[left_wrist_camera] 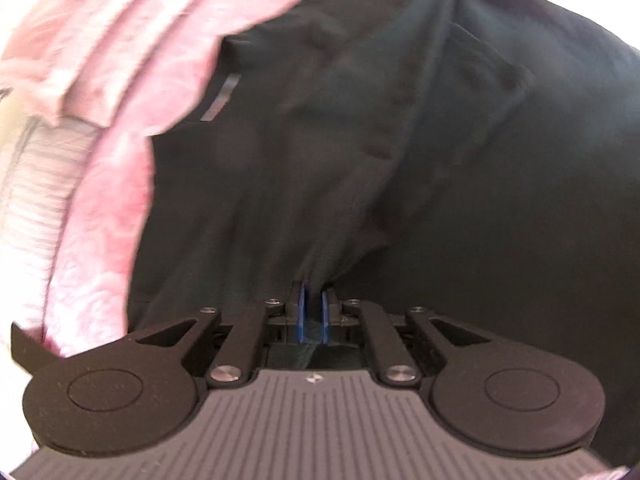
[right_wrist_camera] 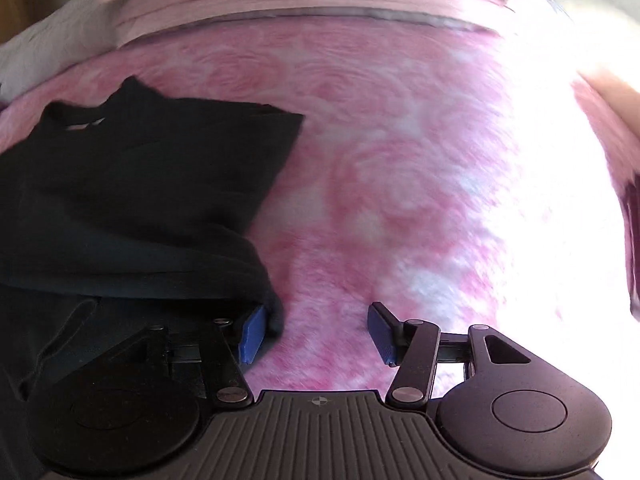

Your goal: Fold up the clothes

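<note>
Pinching black garment [left_wrist_camera: 360,140] w/ left gripper [left_wrist_camera: 314,300], fabric bunched btwn pads; right gripper [right_wrist_camera: 316,332] spread over pink blanket [right_wrist_camera: 400,180], garment at 9 o'clock.

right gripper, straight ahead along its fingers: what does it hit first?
Most likely the pink blanket: the right gripper is open with only that fabric between and ahead of its fingers. The black garment lies off to its left, touching the left pad, not in line. Depth is unclear.
</note>
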Available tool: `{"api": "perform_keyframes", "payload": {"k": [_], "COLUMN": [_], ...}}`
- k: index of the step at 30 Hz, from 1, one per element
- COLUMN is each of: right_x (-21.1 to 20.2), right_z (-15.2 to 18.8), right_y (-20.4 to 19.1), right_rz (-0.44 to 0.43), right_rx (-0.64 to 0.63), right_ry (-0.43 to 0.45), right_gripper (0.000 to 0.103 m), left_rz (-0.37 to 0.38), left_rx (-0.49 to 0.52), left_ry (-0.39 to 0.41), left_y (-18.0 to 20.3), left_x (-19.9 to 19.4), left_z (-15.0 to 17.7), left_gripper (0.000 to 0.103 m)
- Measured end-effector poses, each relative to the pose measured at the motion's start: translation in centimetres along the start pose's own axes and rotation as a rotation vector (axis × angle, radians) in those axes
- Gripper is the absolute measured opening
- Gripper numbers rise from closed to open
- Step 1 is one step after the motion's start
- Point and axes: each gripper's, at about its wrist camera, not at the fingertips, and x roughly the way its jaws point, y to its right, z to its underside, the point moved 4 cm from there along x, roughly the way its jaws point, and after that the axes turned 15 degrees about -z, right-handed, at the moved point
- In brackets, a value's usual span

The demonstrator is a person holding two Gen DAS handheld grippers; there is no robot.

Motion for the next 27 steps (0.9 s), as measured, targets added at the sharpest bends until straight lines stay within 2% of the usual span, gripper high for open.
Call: {"api": "perform_keyframes", "payload": {"k": [2, 8, 11, 13, 19, 20, 22, 23, 24, 27], "right_x": [-0.5, -4.0, -4.9, -4.8, -2.4, -1.9, -0.8, -0.3, 0.5, 0.7], "right_z": [0.0, 0.8, 1.0, 1.1, 0.9, 1.0, 1.4, 1.6, 1.9, 2.8], "right_y": [0.1, -1.8, -4.3, -6.4, -13.9, -15.0, -17.1, -18.0, -18.6, -19.9], "right_rz": [0.006, 0.037, 0.025, -0.008, -0.158, -0.183, -0.229, -0.241, -0.248, -0.249], "right_rx": [0.042, 0.062, 0.048, 0.028, -0.076, -0.092, -0.124, -0.145, -0.165, -0.186], "right_ry": [-0.005, 0.001, 0.026, 0.027, 0.017, 0.011, -0.007, -0.02, -0.035, -0.062], "right_gripper": [0.054, 0.054, 0.054, 0.054, 0.054, 0.054, 0.054, 0.054, 0.054, 0.054], "left_rz": [0.011, 0.044, 0.061, 0.072, 0.096, 0.129, 0.19, 0.208, 0.227, 0.12], "left_rx": [-0.039, -0.158, -0.217, -0.256, -0.359, -0.357, -0.342, -0.331, -0.321, -0.27], "left_ry": [-0.01, -0.042, -0.057, -0.067, -0.088, -0.098, -0.109, -0.107, -0.105, -0.036], "left_y": [-0.7, -2.8, -3.9, -4.6, -7.1, -7.0, -6.6, -6.4, -6.3, -8.2], "left_x": [-0.3, -1.3, -1.8, -2.2, 4.6, 5.8, 7.5, 7.8, 8.1, 6.4], "left_z": [0.4, 1.5, 2.1, 2.4, 1.5, 1.4, 1.3, 1.3, 1.2, 0.7], "left_gripper": [0.01, 0.02, 0.03, 0.032, 0.032, 0.032, 0.03, 0.024, 0.005, 0.005]}}
